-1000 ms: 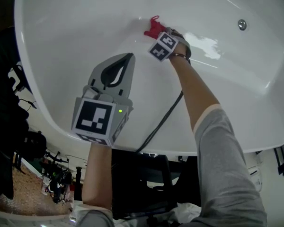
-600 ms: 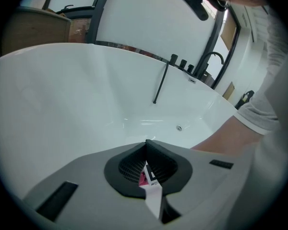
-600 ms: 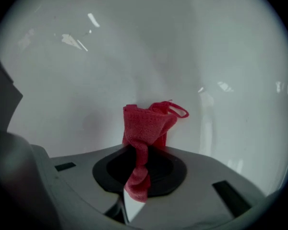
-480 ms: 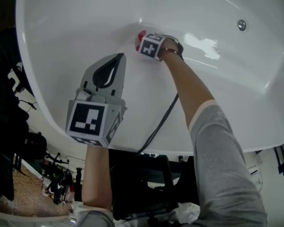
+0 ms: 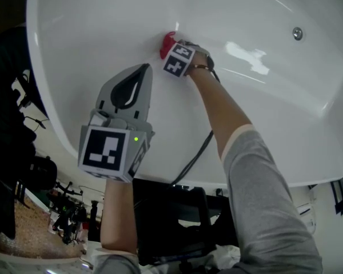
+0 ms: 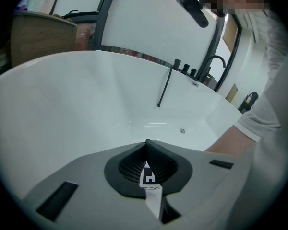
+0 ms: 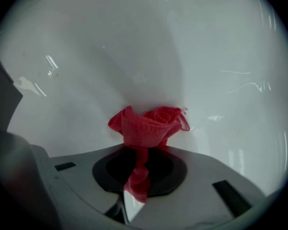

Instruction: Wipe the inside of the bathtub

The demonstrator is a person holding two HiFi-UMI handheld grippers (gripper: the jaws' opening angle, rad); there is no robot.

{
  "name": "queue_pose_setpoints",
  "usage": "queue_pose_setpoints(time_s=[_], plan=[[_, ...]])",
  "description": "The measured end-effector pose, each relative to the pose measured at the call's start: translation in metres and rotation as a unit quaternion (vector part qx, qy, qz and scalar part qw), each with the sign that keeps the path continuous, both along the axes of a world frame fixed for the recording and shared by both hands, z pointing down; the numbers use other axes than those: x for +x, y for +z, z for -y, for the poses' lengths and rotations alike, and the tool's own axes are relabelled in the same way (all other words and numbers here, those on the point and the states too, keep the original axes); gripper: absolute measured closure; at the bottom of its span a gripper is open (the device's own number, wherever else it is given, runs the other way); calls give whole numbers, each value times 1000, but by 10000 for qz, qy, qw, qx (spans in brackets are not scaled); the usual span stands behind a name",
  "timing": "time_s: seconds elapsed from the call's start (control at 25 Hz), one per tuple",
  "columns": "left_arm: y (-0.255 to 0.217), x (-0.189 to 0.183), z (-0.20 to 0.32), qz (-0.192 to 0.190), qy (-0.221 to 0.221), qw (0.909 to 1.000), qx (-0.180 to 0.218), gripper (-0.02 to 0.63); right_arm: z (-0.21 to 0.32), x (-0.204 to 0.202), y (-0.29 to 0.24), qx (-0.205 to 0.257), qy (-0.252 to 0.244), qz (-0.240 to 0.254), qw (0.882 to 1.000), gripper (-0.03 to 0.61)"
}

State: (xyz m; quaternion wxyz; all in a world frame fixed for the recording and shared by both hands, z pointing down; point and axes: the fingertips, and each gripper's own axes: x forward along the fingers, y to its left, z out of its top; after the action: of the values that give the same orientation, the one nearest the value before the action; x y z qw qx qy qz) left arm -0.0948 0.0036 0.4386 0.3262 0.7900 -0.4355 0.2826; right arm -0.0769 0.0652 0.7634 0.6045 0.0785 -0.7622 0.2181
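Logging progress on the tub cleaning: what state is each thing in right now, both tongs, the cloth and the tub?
left tongs: shut, nothing between them.
right tongs: shut on the red cloth.
red cloth: bunched up, against the tub's inner wall.
bathtub: glossy, no water visible.

The right gripper (image 5: pixel 172 45) has drawn the red cloth (image 5: pixel 166 41) leftward along the bathtub (image 5: pixel 91 27) wall; the left gripper (image 5: pixel 140 72) shifted slightly left.
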Motion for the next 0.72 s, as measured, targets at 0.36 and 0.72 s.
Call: queue_pose_setpoints(time_s=[0.36,0.72], plan=[[-6,-20,-2,11,-188,9998,42,610,-26,-22,-9,-864,259,549,9944,525],[-25,-34,-19,64,-380,9992,-77,609,-53,-50,-48,-1455,241,1115,9828,529]])
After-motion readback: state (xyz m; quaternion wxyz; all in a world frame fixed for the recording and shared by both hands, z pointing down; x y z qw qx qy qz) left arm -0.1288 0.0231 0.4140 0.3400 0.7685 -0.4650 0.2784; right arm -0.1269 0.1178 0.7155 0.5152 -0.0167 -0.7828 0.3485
